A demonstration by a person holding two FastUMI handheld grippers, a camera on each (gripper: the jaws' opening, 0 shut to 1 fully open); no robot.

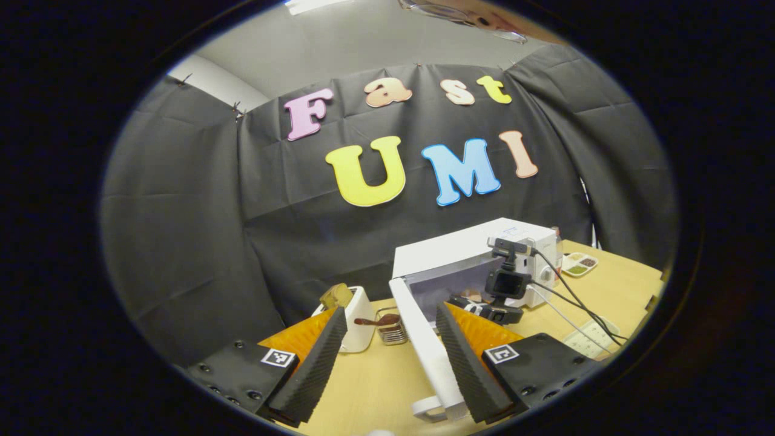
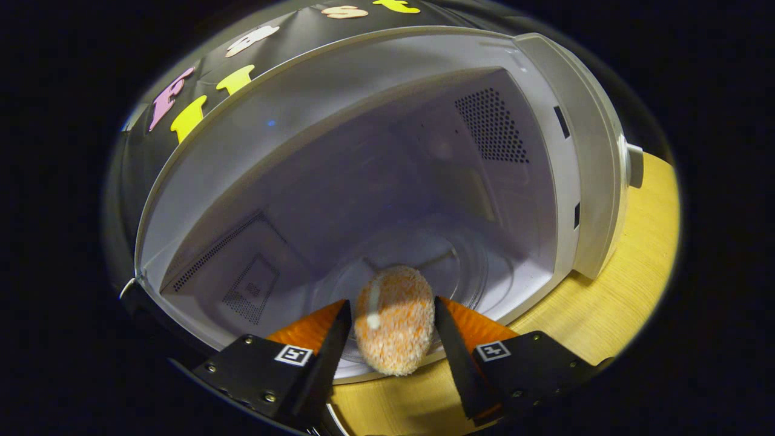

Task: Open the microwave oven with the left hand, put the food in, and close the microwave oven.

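Note:
The white microwave (image 1: 460,248) stands on the wooden table with its door (image 1: 424,345) swung wide open. The door's edge runs between the fingers of my left gripper (image 1: 390,310), close to the right finger; the jaws are open. At the oven's mouth my right gripper (image 1: 493,310) shows under its camera. In the right gripper view my right gripper (image 2: 392,304) is shut on a breaded, oval piece of food (image 2: 395,321), held just above the front sill of the cavity. The glass turntable (image 2: 460,260) lies behind it inside the cavity.
A white toaster (image 1: 357,321) with bread in it stands left of the door, a small glass holder (image 1: 392,330) beside it. A divided dish (image 1: 579,264) sits at the far right, a power strip (image 1: 590,339) and cables in front of the oven.

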